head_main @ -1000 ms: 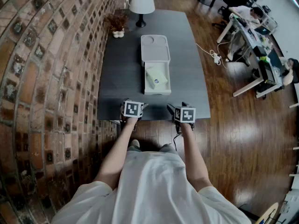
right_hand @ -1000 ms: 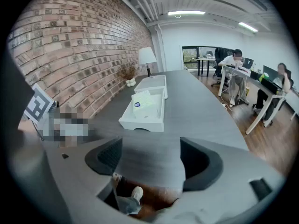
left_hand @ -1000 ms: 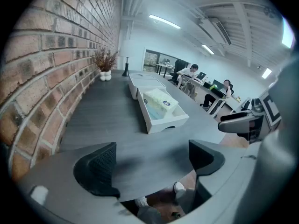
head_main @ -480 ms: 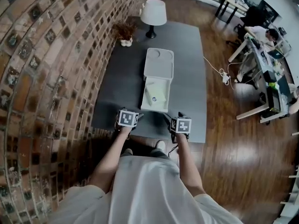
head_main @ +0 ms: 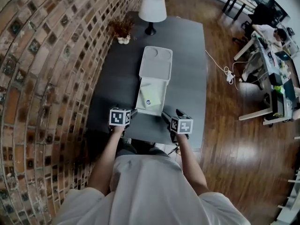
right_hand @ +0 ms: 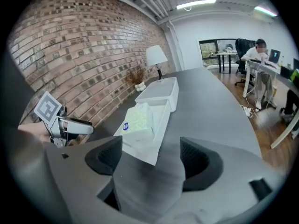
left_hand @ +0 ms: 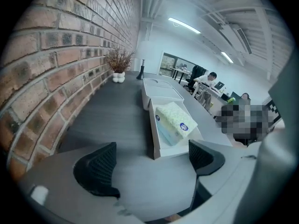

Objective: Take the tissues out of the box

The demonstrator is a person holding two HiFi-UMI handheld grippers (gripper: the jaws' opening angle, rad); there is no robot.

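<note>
- The tissue pack [head_main: 150,99] lies inside the open near part of the white box [head_main: 139,93], tilted, with its round blue label toward the person.
- The box sits on the dark surface [head_main: 187,78]. The lamp [head_main: 153,8] and a small dried plant [head_main: 121,29] stand beyond the box's far end.
- Left gripper [head_main: 133,111]: its fingers stand apart with nothing between them, short of the box's near end.
- Right gripper [head_main: 171,116]: its fingers are also apart and empty, just off the box's near right corner.
- Handling, as a judgement: the pack looks light and soft in a thin, slick wrapper. It should squash under a hard squeeze and may slip.
- A grip across its narrow width, near the raised edge that clears the box wall, seems best.
- The head view shows both grippers and their spacing from the box, but the pack is only a small pale patch there.
- The left gripper view [left_hand: 152,164] shows the pack's [left_hand: 175,120] tilt and patterned wrapper.
- The right gripper view [right_hand: 149,160] shows the pack [right_hand: 138,118] leaning on the box's left wall.
</note>
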